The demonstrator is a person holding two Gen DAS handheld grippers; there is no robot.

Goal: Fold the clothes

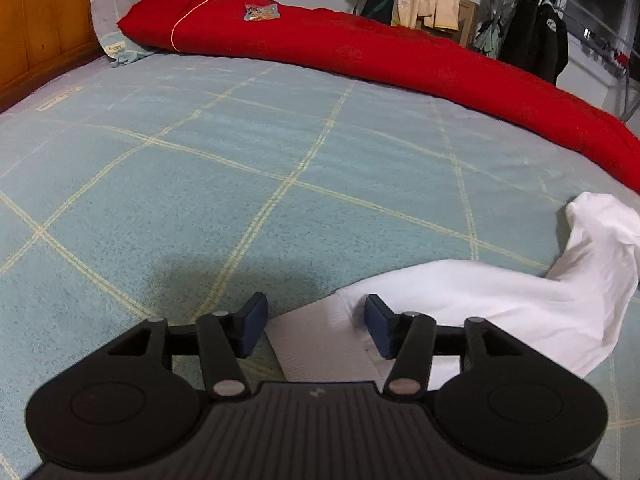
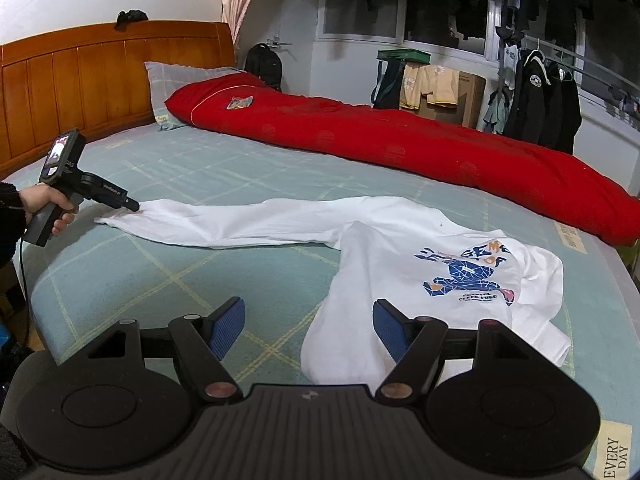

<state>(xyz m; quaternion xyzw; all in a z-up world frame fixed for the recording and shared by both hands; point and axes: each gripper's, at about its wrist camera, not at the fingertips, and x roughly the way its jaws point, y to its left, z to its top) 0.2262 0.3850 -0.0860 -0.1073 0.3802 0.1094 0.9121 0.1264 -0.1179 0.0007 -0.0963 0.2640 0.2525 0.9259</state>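
The left wrist camera sat low and close over the bed (image 1: pixel 200 152), looking forward along the left gripper (image 1: pixel 316 326) and tilted down at the sheet, toward the headboard (image 1: pixel 44 20) and the red quilt (image 1: pixel 360 52). The cuff end of the white shirt (image 1: pixel 500 296) lay right under its fingers.

The right wrist camera looked from farther back, near the bed's foot edge, over the right gripper (image 2: pixel 308 332), and took in the whole shirt (image 2: pixel 400 264). It also caught the left gripper (image 2: pixel 134 205) from outside, at the left by the sleeve's end.

Both views shared the sheet, quilt, pillow (image 1: pixel 104 4), headboard, sleeve and the hanging clothes (image 2: pixel 536 96) beyond the bed.
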